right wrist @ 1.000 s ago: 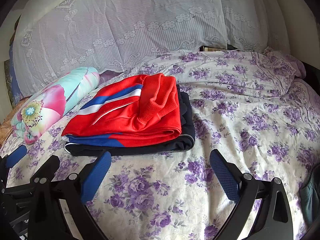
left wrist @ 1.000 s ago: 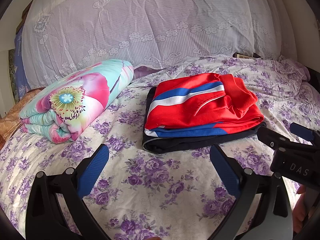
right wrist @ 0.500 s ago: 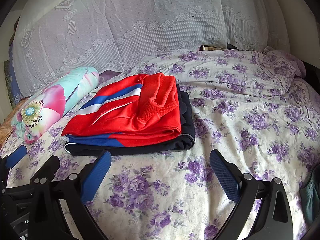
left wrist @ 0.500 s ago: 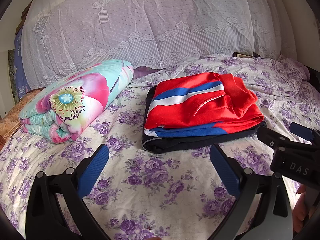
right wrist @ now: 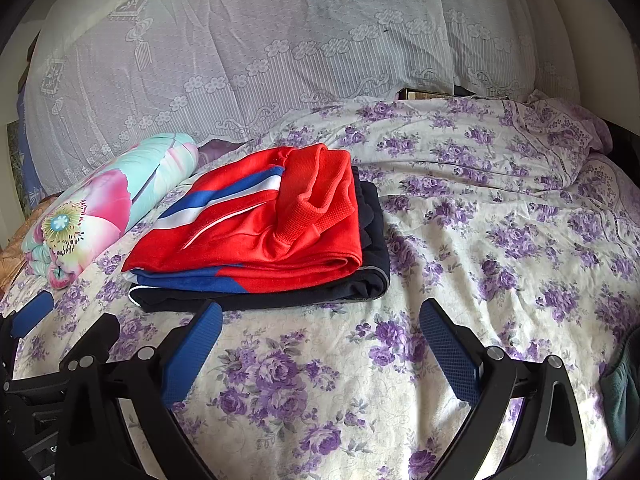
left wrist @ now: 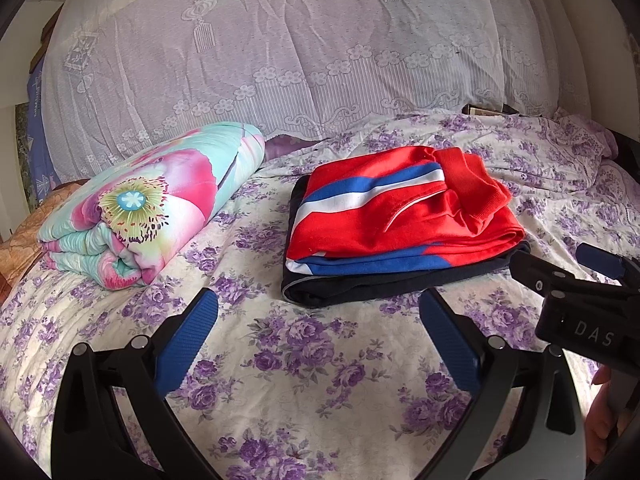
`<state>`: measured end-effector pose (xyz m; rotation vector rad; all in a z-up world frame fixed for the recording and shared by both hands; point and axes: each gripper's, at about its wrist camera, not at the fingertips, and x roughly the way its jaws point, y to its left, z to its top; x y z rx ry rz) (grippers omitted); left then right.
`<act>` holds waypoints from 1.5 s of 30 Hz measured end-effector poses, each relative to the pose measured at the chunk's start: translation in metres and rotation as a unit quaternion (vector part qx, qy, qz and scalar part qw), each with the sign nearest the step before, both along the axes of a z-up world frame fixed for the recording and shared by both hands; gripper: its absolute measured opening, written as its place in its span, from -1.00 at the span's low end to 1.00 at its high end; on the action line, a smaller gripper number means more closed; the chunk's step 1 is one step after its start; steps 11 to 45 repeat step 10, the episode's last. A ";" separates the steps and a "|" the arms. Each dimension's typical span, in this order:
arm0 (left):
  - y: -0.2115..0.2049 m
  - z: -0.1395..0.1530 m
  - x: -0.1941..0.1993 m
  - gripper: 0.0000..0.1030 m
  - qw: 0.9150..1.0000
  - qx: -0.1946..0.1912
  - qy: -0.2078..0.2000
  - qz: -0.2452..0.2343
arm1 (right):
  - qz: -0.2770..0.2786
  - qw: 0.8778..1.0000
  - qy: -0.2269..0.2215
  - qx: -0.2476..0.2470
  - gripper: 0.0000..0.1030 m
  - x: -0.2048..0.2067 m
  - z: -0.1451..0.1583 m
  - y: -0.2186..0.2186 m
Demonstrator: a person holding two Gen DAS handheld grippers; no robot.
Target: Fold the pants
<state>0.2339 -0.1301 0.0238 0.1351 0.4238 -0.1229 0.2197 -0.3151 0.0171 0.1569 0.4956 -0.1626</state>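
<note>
Presently, findings as follows.

Item under task: the red pants with a blue and white stripe are lying folded on the bed sheet, on top of a dark folded garment that is showing beneath them along the near edge and both sides.

Location: the stack is sitting mid-bed, just ahead of both grippers; in the right wrist view the red pants are lying ahead and to the left.

Condition: a ribbed red band, probably the waistband or a cuff, is bunching up on the right of the top layer; the rest is lying flat and looking already folded.

Handling, as judged: soft knit, light, limp; layers are likely sliding over one another and sagging if lifted from one point.

Hold points, as judged: the doubled fold along the right side, or two corners of the near edge together, pinching through only the red layers so the dark garment is not coming along.

Left gripper: fingers are standing wide apart, holding nothing, hovering over the sheet short of the stack.

Right gripper: fingers are likewise spread and empty, not touching any cloth.

Surroundings: a rolled floral quilt is lying well left of the stack; a lace curtain is hanging behind the bed.
</note>
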 end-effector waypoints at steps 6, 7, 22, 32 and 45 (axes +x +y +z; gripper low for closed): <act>0.001 0.000 0.000 0.91 1.000 0.001 0.002 -0.011 | -0.001 1.000 0.001 0.002 0.93 -0.001 -0.002 0.001; 0.002 0.000 0.001 0.91 1.000 -0.001 0.003 -0.014 | -0.001 1.000 0.001 0.002 0.93 -0.001 -0.002 0.000; 0.002 0.001 0.001 0.91 1.000 -0.002 0.006 -0.019 | 0.000 1.000 0.001 0.002 0.93 -0.001 -0.002 0.000; 0.002 0.001 0.001 0.91 1.000 -0.002 0.006 -0.019 | 0.000 1.000 0.001 0.002 0.93 -0.001 -0.002 0.000; 0.002 0.001 0.001 0.91 1.000 -0.002 0.006 -0.019 | 0.000 1.000 0.001 0.002 0.93 -0.001 -0.002 0.000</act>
